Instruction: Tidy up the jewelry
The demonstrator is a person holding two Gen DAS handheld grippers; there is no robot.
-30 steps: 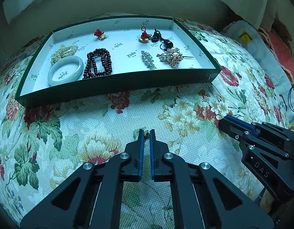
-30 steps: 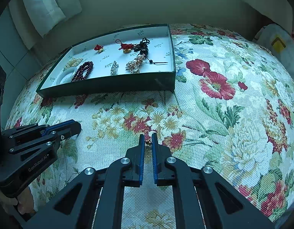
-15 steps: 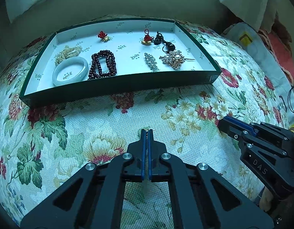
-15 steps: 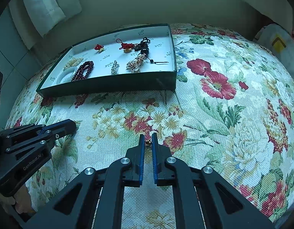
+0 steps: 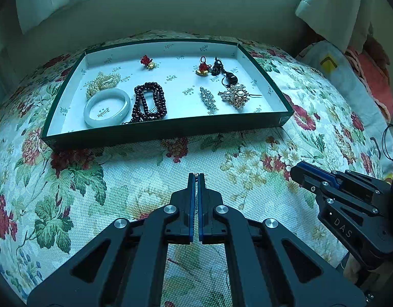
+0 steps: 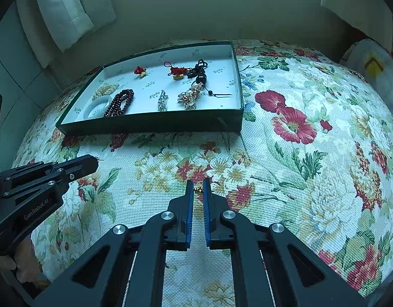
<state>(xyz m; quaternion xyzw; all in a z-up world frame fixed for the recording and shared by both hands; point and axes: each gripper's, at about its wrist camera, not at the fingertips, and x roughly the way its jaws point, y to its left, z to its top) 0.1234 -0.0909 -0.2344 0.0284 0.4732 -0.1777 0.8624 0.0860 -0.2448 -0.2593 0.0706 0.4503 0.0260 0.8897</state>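
Floral bedspread (image 5: 125, 179) covers the bed; a dark green tray (image 5: 171, 130) with a white printed lining sits toward the far side.

In the tray, seen from the left wrist view:
- white bangle (image 5: 107, 107) at near left, pearl cluster (image 5: 103, 83) just behind it, the two touching
- dark red bead strand (image 5: 149, 102) just right of the bangle, folded in loops
- small red-and-gold charm (image 5: 148, 62) toward the back wall, apart from the rest
- second red-and-gold charm (image 5: 203, 69) with a black knotted cord (image 5: 218, 67) beside it, dark beads trailing toward the near right
- silver rhinestone clip (image 5: 208, 98) near the front wall
- gold-and-pearl brooch (image 5: 236, 95) just right of the clip

Left gripper (image 5: 195, 176): jaws clenched, blue pads nearly flat together, low over the bedspread in front of the tray. A thin bit of something shows at the tips, in both views; too small to say what it is or whether it is held.

Right gripper (image 6: 198, 183): jaws drawn in on a small gold earring-like piece (image 6: 198, 190), which sits between the pads near their tips, a narrow gap left on either side of the pads further back. This piece is outside the tray, over the bedspread, well in front of the tray's near wall.

The two grippers sit side by side, apart, each visible in the other's view. Pale pillows lean against the wall behind the bed
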